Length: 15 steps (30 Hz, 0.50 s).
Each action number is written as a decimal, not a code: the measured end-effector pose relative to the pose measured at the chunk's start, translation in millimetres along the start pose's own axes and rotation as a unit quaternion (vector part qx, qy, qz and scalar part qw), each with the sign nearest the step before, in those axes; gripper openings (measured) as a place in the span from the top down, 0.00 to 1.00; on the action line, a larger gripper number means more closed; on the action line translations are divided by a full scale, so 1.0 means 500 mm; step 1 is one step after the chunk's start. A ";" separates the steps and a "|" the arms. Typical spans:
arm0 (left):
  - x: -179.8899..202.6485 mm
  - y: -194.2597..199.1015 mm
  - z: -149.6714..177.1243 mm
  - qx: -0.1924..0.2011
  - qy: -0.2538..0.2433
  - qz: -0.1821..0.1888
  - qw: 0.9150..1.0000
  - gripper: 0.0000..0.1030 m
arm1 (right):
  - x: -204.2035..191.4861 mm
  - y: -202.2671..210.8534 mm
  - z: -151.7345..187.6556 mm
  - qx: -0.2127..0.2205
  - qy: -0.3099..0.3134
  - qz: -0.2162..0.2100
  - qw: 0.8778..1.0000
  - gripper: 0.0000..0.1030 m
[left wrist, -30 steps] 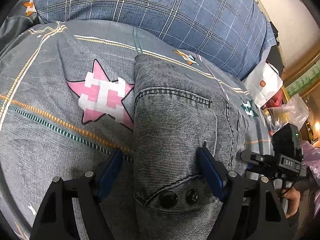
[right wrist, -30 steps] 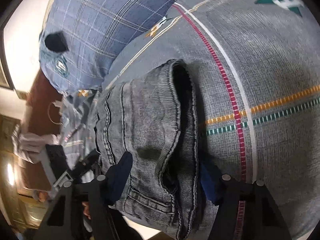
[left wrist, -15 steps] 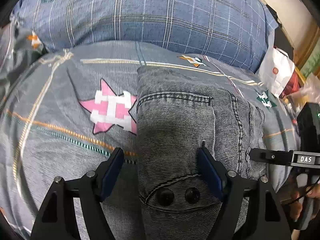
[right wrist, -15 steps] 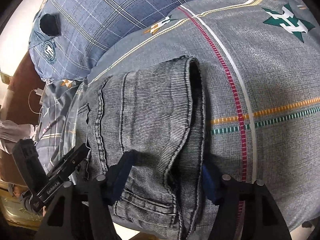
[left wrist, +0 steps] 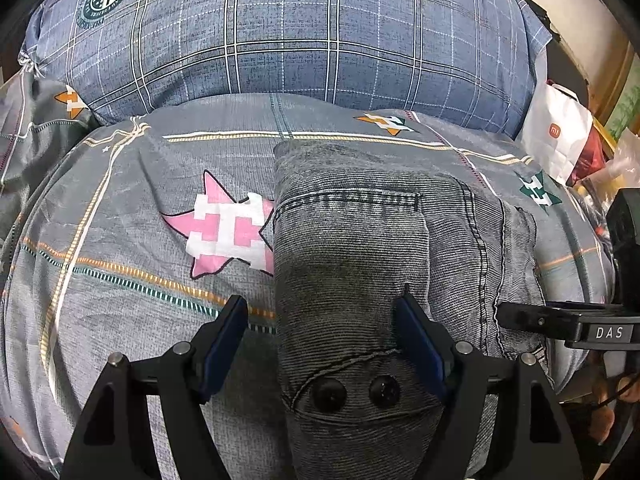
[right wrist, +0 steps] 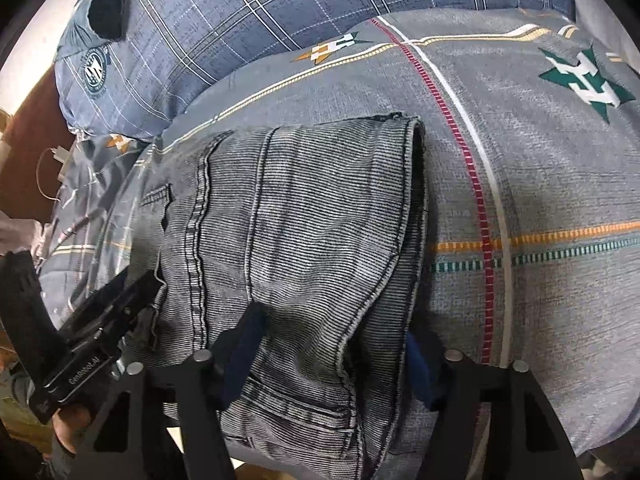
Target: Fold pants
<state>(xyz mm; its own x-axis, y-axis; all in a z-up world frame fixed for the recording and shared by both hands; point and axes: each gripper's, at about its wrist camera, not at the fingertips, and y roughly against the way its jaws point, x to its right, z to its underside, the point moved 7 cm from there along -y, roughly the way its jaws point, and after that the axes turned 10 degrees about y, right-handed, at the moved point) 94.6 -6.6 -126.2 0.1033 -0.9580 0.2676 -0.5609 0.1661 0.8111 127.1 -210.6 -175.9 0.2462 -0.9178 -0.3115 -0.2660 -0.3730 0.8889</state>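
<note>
Grey denim pants (left wrist: pixel 360 260) lie folded into a thick compact bundle on a grey patterned bedspread (left wrist: pixel 132 240). They also show in the right wrist view (right wrist: pixel 304 220). My left gripper (left wrist: pixel 320 312) is open, its jaws wide on either side of the bundle's near-left end, where two black buttons show. My right gripper (right wrist: pixel 332 332) is open, its jaws straddling the bundle's near-right end at the waistband. The right gripper also shows at the right edge of the left wrist view (left wrist: pixel 560 320). The left gripper also shows at the lower left of the right wrist view (right wrist: pixel 100 340).
A large blue plaid pillow (left wrist: pixel 280 32) lies behind the pants along the back of the bed. A white paper bag (left wrist: pixel 556 132) and clutter stand at the right beside the bed. The bed's near edge runs just below the grippers.
Both cameras have pulled back and risen slightly, so more of the pillow and bedspread shows. The pants stay folded and still. Both grippers stay open around the bundle.
</note>
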 end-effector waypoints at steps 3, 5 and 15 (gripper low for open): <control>0.004 0.000 0.000 0.004 -0.005 -0.007 1.000 0.24 | 0.005 0.001 0.002 -0.002 0.006 0.012 1.000 0.45; 0.004 -0.001 0.000 0.004 -0.005 -0.008 1.000 0.24 | 0.008 0.001 0.001 -0.002 0.007 0.012 1.000 0.45; -0.026 0.075 -0.017 0.024 0.041 0.028 0.998 0.25 | 0.044 0.084 -0.006 0.033 -0.009 0.048 0.998 0.37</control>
<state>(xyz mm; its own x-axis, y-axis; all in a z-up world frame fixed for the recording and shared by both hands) 79.4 14.2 -95.0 0.1367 -0.9247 0.3554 -0.6060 0.2057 0.7684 124.0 -246.3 -144.5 0.1999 -0.9519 -0.2322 -0.3486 -0.2906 0.8911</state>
